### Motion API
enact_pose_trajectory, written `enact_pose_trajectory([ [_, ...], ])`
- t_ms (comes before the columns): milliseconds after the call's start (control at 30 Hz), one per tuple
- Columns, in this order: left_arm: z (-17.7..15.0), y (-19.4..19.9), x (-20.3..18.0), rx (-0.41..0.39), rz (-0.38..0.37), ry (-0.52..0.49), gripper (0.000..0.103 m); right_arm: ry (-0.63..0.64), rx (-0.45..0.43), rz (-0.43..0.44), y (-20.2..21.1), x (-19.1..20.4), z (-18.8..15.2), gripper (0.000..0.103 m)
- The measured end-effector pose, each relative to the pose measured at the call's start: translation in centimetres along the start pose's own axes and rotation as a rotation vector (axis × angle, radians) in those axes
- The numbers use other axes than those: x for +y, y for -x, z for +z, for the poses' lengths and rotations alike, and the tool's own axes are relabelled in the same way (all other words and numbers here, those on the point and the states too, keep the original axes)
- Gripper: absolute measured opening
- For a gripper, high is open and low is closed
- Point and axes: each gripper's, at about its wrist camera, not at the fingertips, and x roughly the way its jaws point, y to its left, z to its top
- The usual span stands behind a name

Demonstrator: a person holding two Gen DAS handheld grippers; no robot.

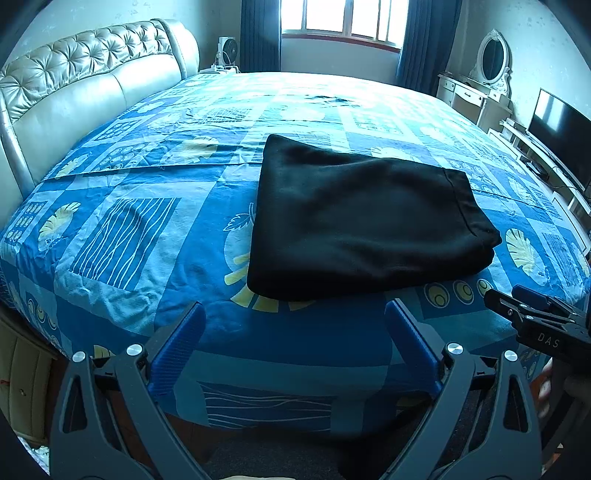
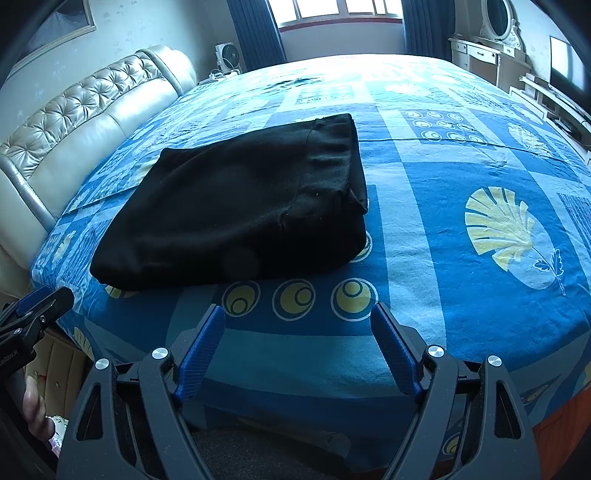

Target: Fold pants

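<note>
Black pants (image 1: 362, 218) lie folded into a thick rectangle on the blue patterned bedsheet (image 1: 147, 229); the right wrist view shows the same pants (image 2: 236, 218) with the waistband end at the far right. My left gripper (image 1: 295, 314) hovers over the bed's near edge, short of the pants, jaws wide apart and empty. Over the same near edge my right gripper (image 2: 297, 317) stands open, nothing between its blue pads. Each gripper shows at the other view's border: the right gripper (image 1: 532, 306), the left gripper (image 2: 40, 302).
A padded cream headboard (image 1: 74, 85) runs along the left. A window with blue curtains (image 1: 347, 22) is at the back. A white dresser with an oval mirror (image 1: 487, 74) and a TV (image 1: 557, 136) stand at the right. A small fan (image 1: 227, 51) sits by the headboard.
</note>
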Motion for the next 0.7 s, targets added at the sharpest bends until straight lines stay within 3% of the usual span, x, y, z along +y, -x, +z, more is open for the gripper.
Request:
enact_pose_trajectory([
  [300, 0.1, 0.1, -0.1, -0.005, 0.009, 0.004, 0.101, 0.002, 0.008, 0.008, -0.2, 0.1, -0.1, 0.08],
  [467, 1.3, 1.6, 0.0, -0.064, 0.005, 0.003, 0.101, 0.001, 0.022, 0.045, -0.2, 0.4, -0.1, 0.08],
  [567, 3.4, 2.5, 2.0, -0.119, 0.021, 0.029, 0.101, -0.002, 0.013, 0.117, 0.8, 1.0, 1.2, 0.08],
  [633, 5.2, 2.0, 4.3, -0.15, 0.058, 0.052, 0.101, 0.018, -0.02, 0.154, 1.5, 1.6, 3.0, 0.081],
  [700, 7.4, 0.3, 7.0, -0.158, 0.155, 0.069, 0.101, 0.049, -0.051, 0.168, 1.5, 2.2, 5.7, 0.085],
])
